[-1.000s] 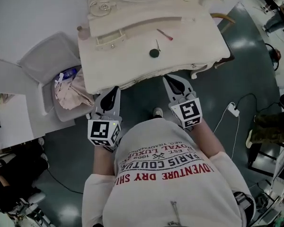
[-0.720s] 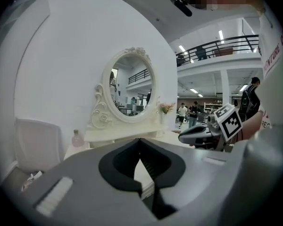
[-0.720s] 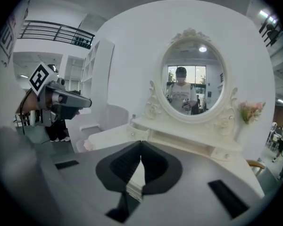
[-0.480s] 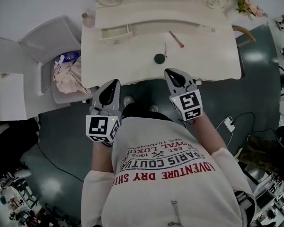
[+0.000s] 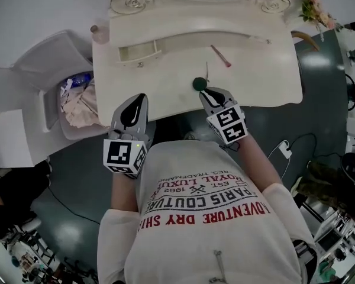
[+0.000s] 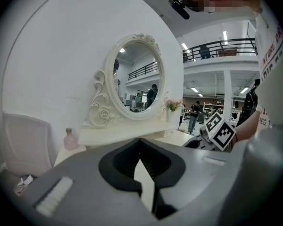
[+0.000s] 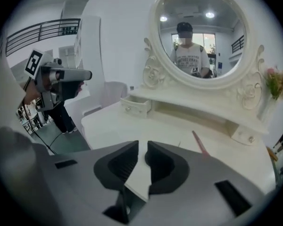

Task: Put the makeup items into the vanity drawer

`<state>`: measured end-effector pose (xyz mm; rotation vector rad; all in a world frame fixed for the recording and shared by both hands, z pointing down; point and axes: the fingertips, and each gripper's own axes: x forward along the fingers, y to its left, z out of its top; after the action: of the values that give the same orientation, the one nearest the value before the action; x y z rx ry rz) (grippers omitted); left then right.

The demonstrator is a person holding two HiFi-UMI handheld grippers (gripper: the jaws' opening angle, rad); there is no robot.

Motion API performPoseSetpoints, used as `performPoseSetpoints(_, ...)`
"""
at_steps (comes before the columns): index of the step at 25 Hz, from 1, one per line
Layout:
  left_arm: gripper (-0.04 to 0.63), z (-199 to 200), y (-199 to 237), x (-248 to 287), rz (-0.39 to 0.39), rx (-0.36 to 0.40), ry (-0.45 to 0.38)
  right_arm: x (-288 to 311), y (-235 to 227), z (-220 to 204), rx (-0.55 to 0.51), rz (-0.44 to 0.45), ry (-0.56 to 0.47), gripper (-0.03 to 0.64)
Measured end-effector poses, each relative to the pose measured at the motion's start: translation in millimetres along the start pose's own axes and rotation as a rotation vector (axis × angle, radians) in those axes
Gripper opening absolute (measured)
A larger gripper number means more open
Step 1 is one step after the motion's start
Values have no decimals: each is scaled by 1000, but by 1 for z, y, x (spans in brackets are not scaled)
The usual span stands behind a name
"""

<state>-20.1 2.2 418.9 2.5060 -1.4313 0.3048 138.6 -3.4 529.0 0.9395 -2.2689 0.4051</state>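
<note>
Right gripper point(image 5: 206, 92) empty, jaws at a bare slit, tipped down just short of the black round item point(image 5: 198, 83), which lies on the vanity top point(image 5: 254, 81) right of the small drawer point(image 5: 139, 53); the pink pencil point(image 5: 220, 56) lies farther right. Left gripper point(image 5: 140, 98) closed, empty, nearly level, in front of the drawer. Both items lie outside the drawer, so putting them in is what remains

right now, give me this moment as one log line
stage: pre-grasp | left gripper: shut, empty | right gripper: shut, empty, near round dark item | pink pencil: on vanity top | drawer: open
</note>
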Motion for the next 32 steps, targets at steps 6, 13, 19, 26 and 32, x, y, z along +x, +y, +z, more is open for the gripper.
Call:
performPoseSetpoints(6,11,-9,30,20,-16,-25,20,43,-5,-13,27,17,123,148)
performPoseSetpoints(13,11,-25,47,35,-16,-39,54,71,-15,-37,42,2,255,153)
performPoseSetpoints(19,11,-41,56,36,-13,-63,86,84,-20,-52,41,-24,342,166)
performPoseSetpoints(26,11,-51,65,36,11,-82,115,84,-32,-51,32,-84,348,105)
performPoseSetpoints(32,11,-47,72,35,25,-81,115,77,-38,-45,89,-99,318,52)
